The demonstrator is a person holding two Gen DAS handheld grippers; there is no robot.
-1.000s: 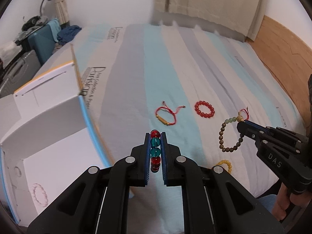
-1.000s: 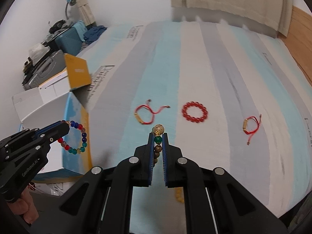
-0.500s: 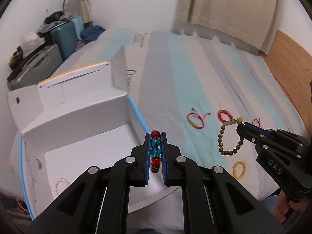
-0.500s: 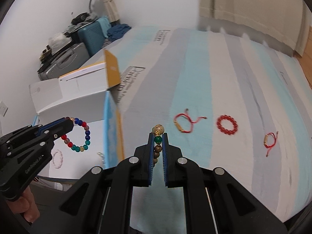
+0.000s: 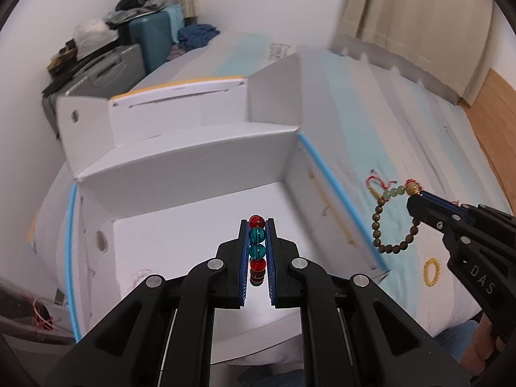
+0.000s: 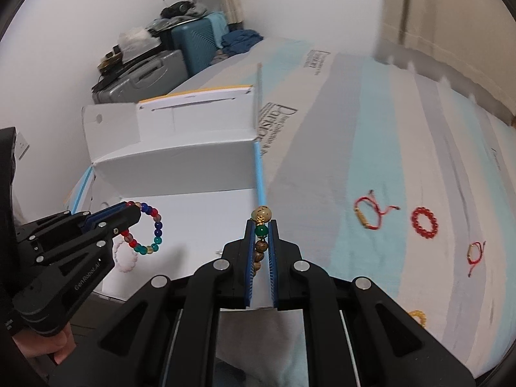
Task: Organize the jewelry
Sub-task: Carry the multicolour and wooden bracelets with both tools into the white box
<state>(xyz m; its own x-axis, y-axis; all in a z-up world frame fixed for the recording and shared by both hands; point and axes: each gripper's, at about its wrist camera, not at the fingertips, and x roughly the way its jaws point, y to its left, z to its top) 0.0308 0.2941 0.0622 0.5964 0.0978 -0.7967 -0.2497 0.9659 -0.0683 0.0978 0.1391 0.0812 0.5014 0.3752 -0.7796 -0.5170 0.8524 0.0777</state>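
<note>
Left gripper (image 5: 257,225): your left gripper is clamped on the multicolour bead bracelet (image 6: 149,227); the two blue-lined fingers press on red and teal beads between them.
Multicolour bead bracelet: round glassy beads in red, teal, dark blue and a smoky brown. In the right wrist view it hangs as an open ring from your left fingertips, in the air over the inside of the white box (image 5: 180,235).
Right gripper (image 6: 262,225): your right gripper is clamped on the wooden bead bracelet (image 5: 391,219); its fingers close on a green bead and on brown beads behind it.
Wooden bead bracelet: mostly small dark brown beads, with some pale green beads and one bigger cream bead with a gold cap near the fingertips. In the left wrist view the loop hangs free just to the right of the white box, above the bed cover, not touching it.
White box: open cardboard, flaps standing up, a light blue line along its edges; it sits at the left side of the striped bed cover (image 6: 371,148).
Pale pink bracelet (image 6: 126,256): it lies flat on the floor of the white box, under the hanging multicolour bracelet.
Right of the white box, on the bed cover: a red cord bracelet (image 6: 367,214) with a gold tube, then a red bead bracelet (image 6: 424,221), then a second red cord bracelet (image 6: 475,253), well apart from the box.
Yellow bead bracelet (image 5: 432,271): a small ring, flat on the cover, near the box's front right corner.
</note>
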